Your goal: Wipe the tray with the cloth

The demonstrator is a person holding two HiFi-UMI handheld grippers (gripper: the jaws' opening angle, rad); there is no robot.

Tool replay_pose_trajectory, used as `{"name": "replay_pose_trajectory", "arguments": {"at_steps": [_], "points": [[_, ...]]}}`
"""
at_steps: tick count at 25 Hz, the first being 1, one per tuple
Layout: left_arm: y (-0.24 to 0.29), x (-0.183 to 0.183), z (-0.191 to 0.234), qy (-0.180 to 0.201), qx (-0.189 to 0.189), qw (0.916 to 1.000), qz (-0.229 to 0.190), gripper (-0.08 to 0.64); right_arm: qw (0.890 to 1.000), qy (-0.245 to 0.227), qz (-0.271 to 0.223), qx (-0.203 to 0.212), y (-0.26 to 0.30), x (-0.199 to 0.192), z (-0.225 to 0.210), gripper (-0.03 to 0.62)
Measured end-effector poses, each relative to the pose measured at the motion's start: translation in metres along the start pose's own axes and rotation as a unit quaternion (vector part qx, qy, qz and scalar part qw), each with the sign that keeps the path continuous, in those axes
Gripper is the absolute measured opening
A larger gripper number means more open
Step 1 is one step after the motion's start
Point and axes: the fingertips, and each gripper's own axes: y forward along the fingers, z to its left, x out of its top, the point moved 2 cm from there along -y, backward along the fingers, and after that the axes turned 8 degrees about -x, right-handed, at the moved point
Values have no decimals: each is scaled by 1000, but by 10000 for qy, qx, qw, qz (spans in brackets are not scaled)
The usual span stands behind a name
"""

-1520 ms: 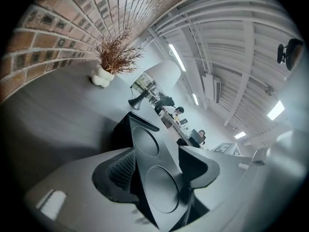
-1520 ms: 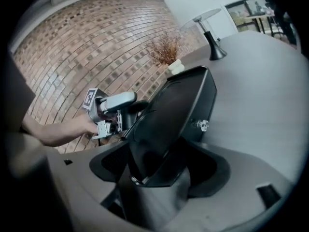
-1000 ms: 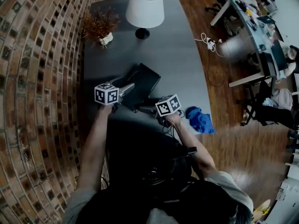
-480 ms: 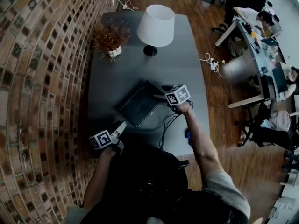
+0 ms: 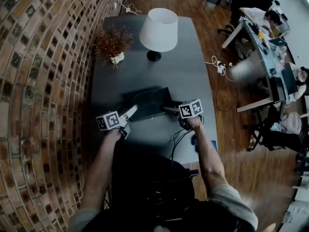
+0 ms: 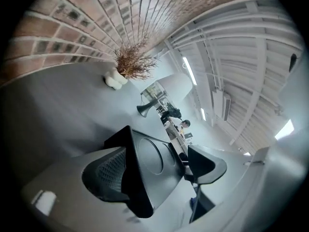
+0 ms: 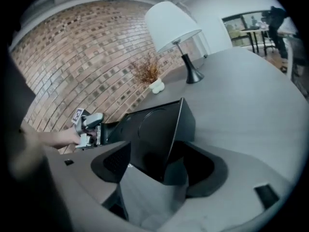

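The dark tray point(image 5: 149, 103) is near the middle of the grey table point(image 5: 183, 66), and both gripper views show it tipped up. My left gripper point(image 5: 133, 109) is at its left end. Its jaws are opening wide around the tray's corner point(image 6: 145, 163), and the far pad point(image 6: 207, 164) stands apart from it. My right gripper point(image 5: 167, 109) is at the tray's right end, jaws closing on that corner point(image 7: 161, 139). The blue cloth point(image 5: 194, 143) lies by the table's right front edge, mostly hidden behind my right forearm.
A white-shaded lamp point(image 5: 158, 30) and a dried plant in a white pot point(image 5: 113, 45) stand at the table's far end. A brick wall point(image 5: 43, 81) runs along the left. Black cables point(image 5: 177, 138) trail off the near edge. Office desks point(image 5: 270, 42) stand at the right.
The tray has turned from a diagonal to lying across the table. My left gripper has come up from the near edge to the tray's left end. My right gripper has drawn back toward me.
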Motion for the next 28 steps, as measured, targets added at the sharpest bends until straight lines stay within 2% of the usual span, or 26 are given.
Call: {"name": "replay_pose_trajectory", "arguments": {"at_steps": [4,7,8,11,13,19,22,25,27,28], "points": [[35,21,13,134,-121,9994,290,388,9963,614,-594,-86,-9,-4,-5,339],[28,24,9,95,-214,9993,295,350,9934,802,-809,-122,-14,-4,-4,339],[20,22,3,146,-238,9992,289,325,9930,822,-835,-151,-16,-5,-3,339],[9,9,-10,291,-339,9984,358,316,9929,782,-851,-271,-18,-5,-4,339],[14,4,-10,365,-275,9983,351,319,9936,729,-802,-315,-16,-3,-6,339],[16,3,-7,179,-112,9998,36,321,9948,649,-640,-447,-9,2,-11,339],[12,5,-10,198,-183,9996,5,318,9944,708,-649,-437,-12,2,-13,337],[-4,17,-24,364,-268,9987,-235,318,9849,1004,-1218,-716,-39,4,-23,336],[-26,19,-36,352,-404,9970,-562,318,9709,1135,-1926,-858,-75,9,-21,290],[-39,17,-44,306,-470,9958,-720,318,9623,1162,-2290,-900,-97,11,-17,288]]}}
